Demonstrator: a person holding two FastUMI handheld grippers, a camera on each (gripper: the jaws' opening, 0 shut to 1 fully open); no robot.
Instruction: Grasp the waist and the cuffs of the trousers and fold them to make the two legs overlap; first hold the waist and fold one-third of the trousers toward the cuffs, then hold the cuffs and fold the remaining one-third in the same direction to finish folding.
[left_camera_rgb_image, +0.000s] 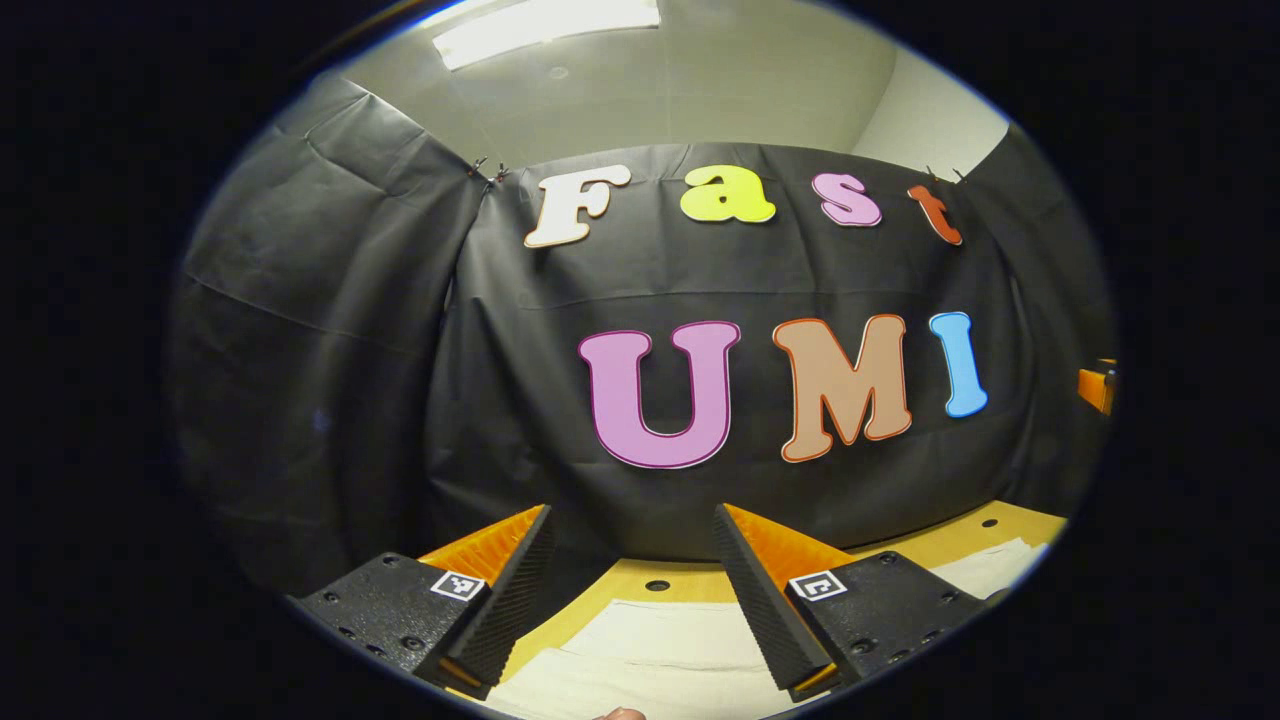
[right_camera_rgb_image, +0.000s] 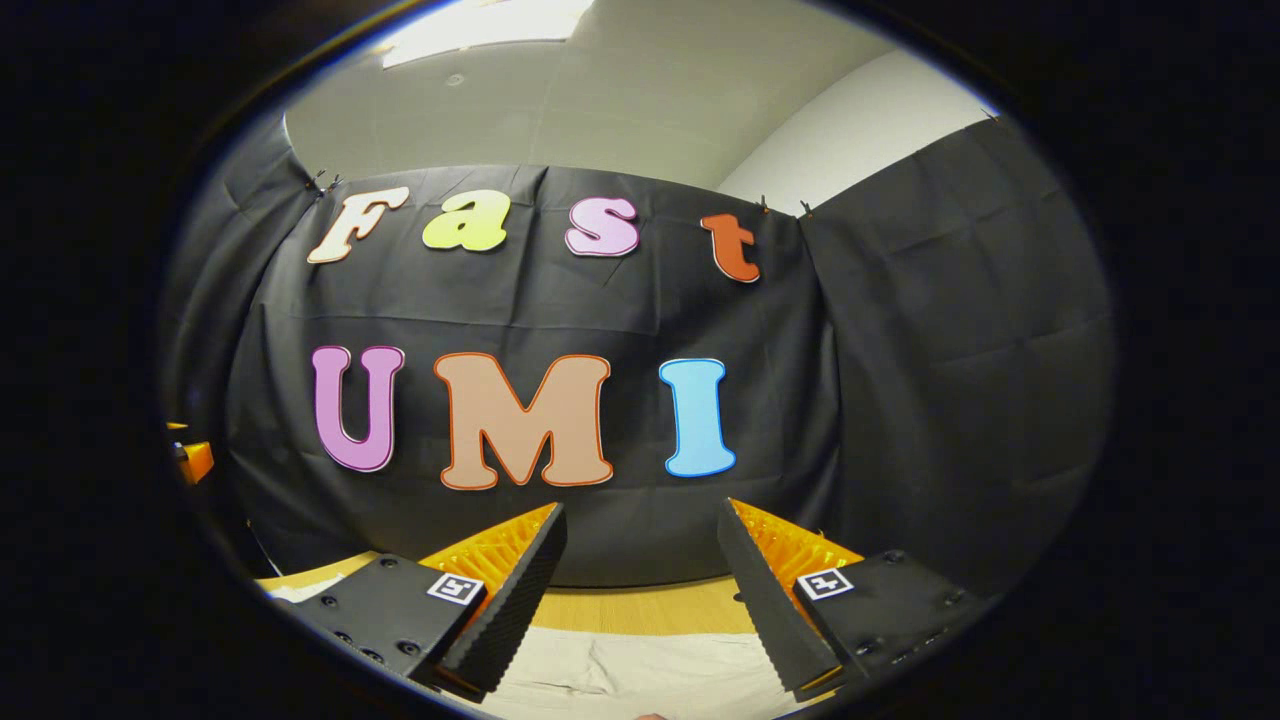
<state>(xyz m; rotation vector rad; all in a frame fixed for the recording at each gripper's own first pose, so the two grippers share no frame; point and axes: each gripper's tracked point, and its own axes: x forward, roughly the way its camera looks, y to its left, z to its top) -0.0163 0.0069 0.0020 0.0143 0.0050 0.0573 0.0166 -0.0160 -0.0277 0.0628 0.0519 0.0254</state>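
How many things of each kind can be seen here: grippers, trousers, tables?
Grippers: 2, the left gripper and the right gripper, both with fingers apart and holding nothing.
Trousers: 1, the pale trousers lying flat.
Tables: 1, the wooden table.
Total: 4.

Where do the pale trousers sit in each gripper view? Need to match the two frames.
Left gripper view: pale cream fabric trousers lie along the bottom edge, between and below the open left gripper.
Right gripper view: they lie at bottom centre, below the open right gripper.
Shared landmark: light wooden table under the trousers.
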